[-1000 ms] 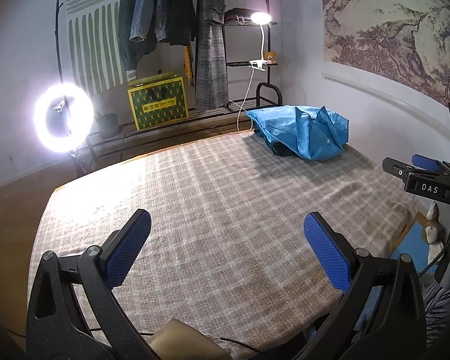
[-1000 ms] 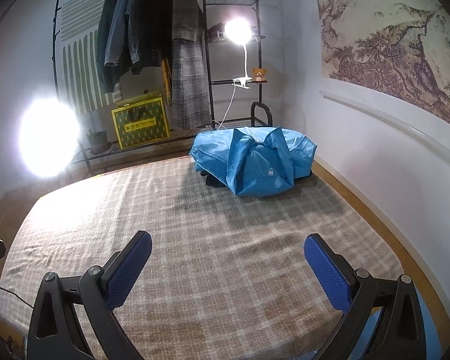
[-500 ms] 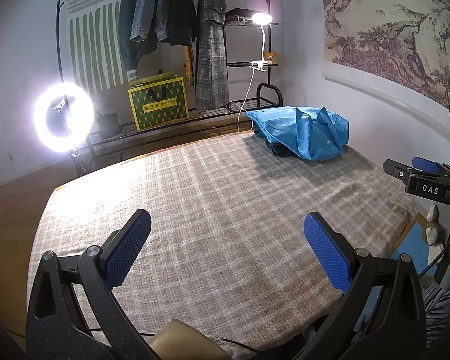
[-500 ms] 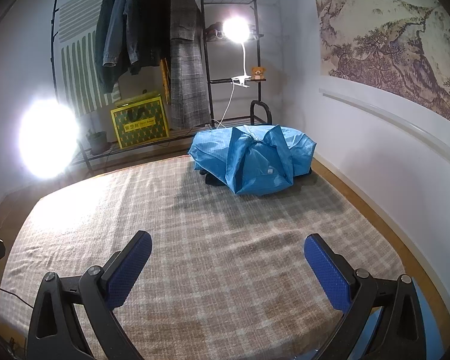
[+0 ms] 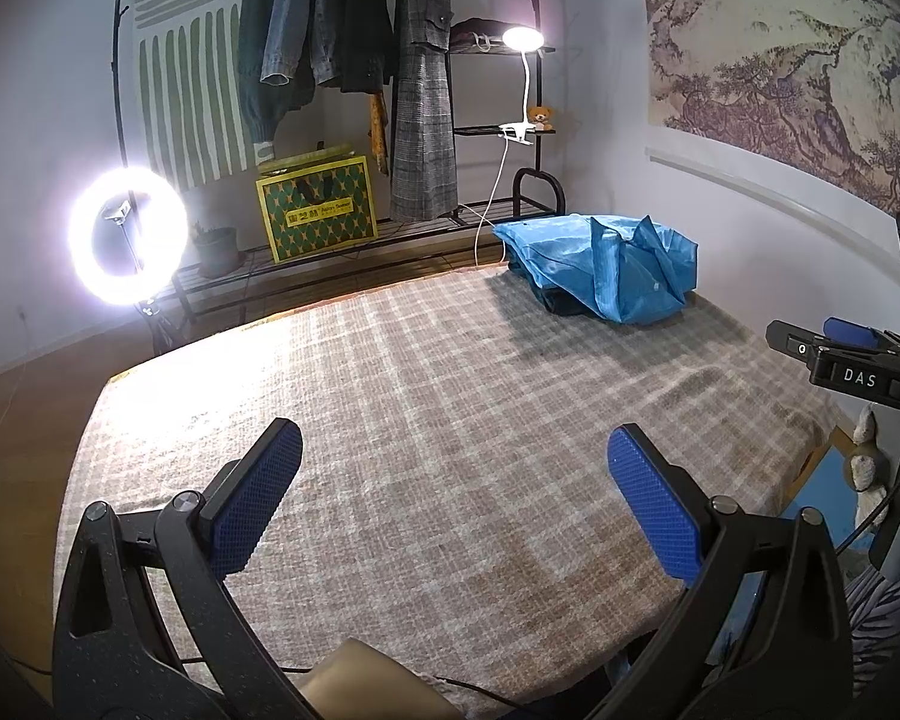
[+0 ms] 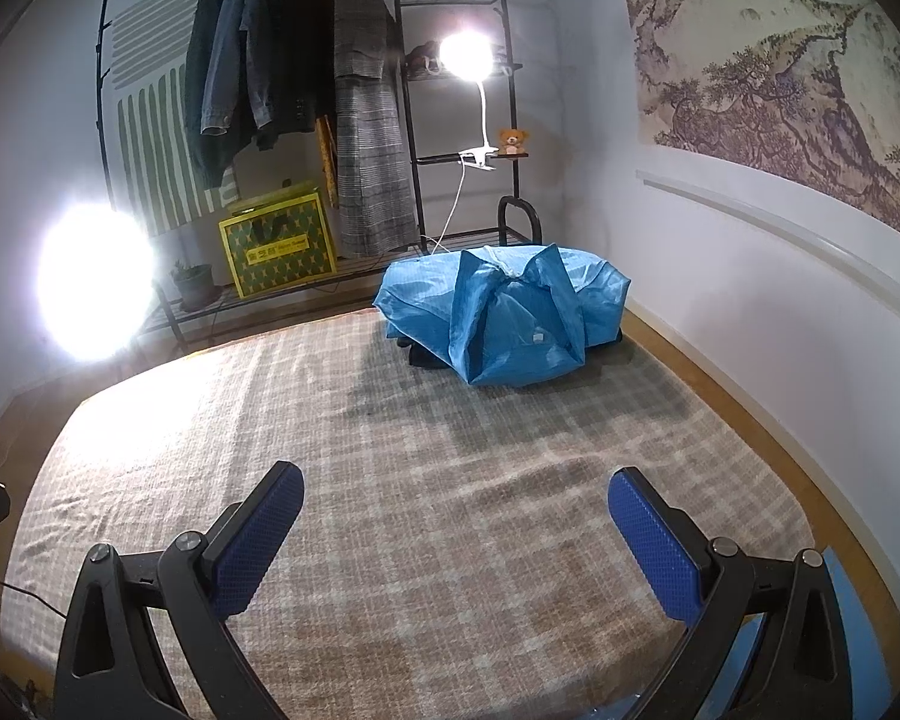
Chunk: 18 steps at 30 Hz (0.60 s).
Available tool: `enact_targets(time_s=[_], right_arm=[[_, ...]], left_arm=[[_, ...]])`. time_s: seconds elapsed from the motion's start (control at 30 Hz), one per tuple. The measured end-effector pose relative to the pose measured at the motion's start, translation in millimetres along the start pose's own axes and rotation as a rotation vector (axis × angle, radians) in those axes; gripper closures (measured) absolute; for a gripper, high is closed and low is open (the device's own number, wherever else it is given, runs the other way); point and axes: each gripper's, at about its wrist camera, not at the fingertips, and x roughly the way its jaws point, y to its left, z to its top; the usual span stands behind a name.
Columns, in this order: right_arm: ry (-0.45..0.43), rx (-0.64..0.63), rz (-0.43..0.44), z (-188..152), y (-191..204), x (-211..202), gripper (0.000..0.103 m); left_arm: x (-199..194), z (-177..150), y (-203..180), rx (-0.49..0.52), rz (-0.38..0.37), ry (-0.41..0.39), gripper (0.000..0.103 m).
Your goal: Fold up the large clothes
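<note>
Left wrist view looks along the left gripper (image 5: 453, 486), whose two blue-padded black fingers (image 5: 252, 507) stand spread wide with nothing between them, hovering over the near edge of a bed covered by one beige and brown checked blanket (image 5: 426, 396). The right gripper (image 6: 456, 531) is spread just as wide and empty over the same near edge; in the left view its black body marked DAS (image 5: 852, 360) shows at the bed's right edge.

One bundle lies on the blanket: a crumpled light blue woven bag (image 6: 510, 312) at the far right corner, with one dark garment (image 6: 423, 354) showing from under its near left edge. The bundle's long axis runs across the bed, parallel to the far edge, and its gathered knot of folds points up and toward the grippers. It is well apart from both grippers, with bare blanket between.

Beyond the far edge stands one black metal clothes rack (image 5: 528, 90) with several jackets and one long grey checked coat (image 5: 420, 108) hanging from it. On its low shelf sit one yellow and green patterned box (image 5: 315, 210) and one small potted plant (image 5: 216, 246). Two lights are lit: one ring light (image 5: 127, 237) off the far left corner and one white clip lamp (image 5: 522, 39) on the rack, beside one small teddy bear (image 5: 540, 117). One landscape painting (image 5: 792, 54) covers the right wall.
</note>
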Motion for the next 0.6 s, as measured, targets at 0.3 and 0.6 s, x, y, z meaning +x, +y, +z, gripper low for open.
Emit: enact_targets(time_s=[0.3, 0.6], right_arm=[[0.001, 0.002, 0.002, -0.1, 0.0, 0.3, 0.000], [0.002, 0.001, 0.003, 0.3, -0.6, 0.7, 0.000]], left_arm=[[0.3, -0.4, -1.0, -0.001, 0.001, 0.001, 0.000], [0.3, -0.5, -1.2, -0.001, 0.001, 0.000, 0.000]])
